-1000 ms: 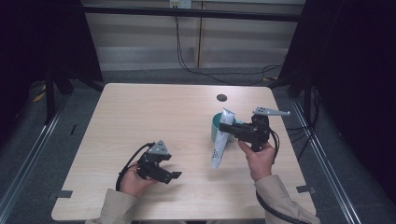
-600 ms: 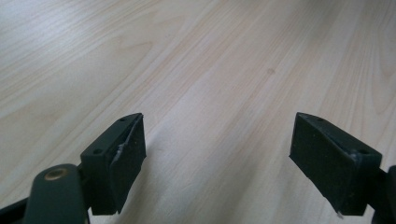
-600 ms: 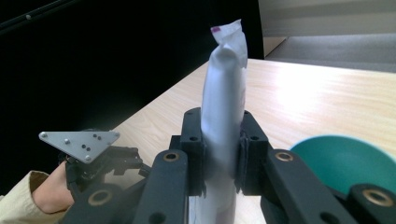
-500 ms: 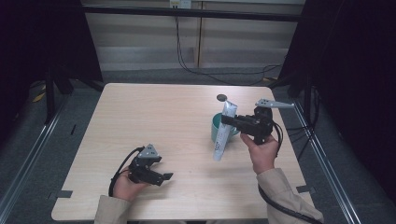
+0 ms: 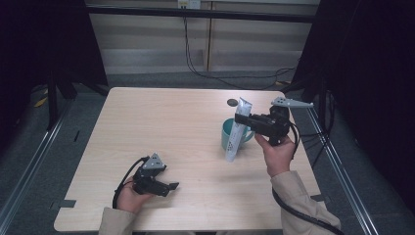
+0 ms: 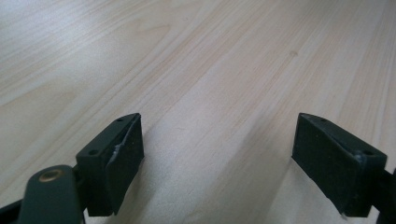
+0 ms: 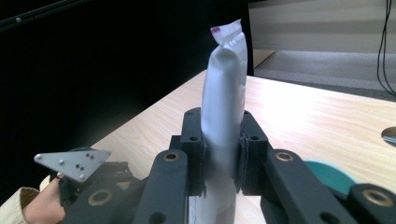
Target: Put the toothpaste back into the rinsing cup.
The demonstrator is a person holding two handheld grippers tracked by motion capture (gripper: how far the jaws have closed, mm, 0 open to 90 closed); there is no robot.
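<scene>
One white tube (image 5: 237, 131) clamped in right gripper (image 5: 243, 119), held upright with slight tilt, crimped end up, lower end hanging just beside teal mug (image 5: 231, 135) on right half of bench (image 5: 161, 127). Whether tube bottom touches bench or mug: cannot tell from high view. Right gripper view: same tube (image 7: 223, 116) squeezed between both jaws of right gripper (image 7: 222, 154), pinched in at the grip, flat crimp at top with small purple mark, faint print down one side; slice of teal mug (image 7: 329, 175) low at right, behind the jaws. Also in that view, far off at lower left: left gripper (image 7: 93, 179) with grey three-cornered plate, hand and beige sleeve beside it. High view adds right hand (image 5: 276, 154) under the gripper, cable trailing off toward bench edge, left gripper (image 5: 171, 186) low over near-left part of bench, well apart from tube. Left gripper view: jaws wide apart, nothing between, bare wood below (image 6: 210, 93). Bench: pale wood grain, small dark round spot (image 5: 232, 102) near far edge. Around it: grey floor, black drapes both sides, pale wall panels and hanging cables behind.
</scene>
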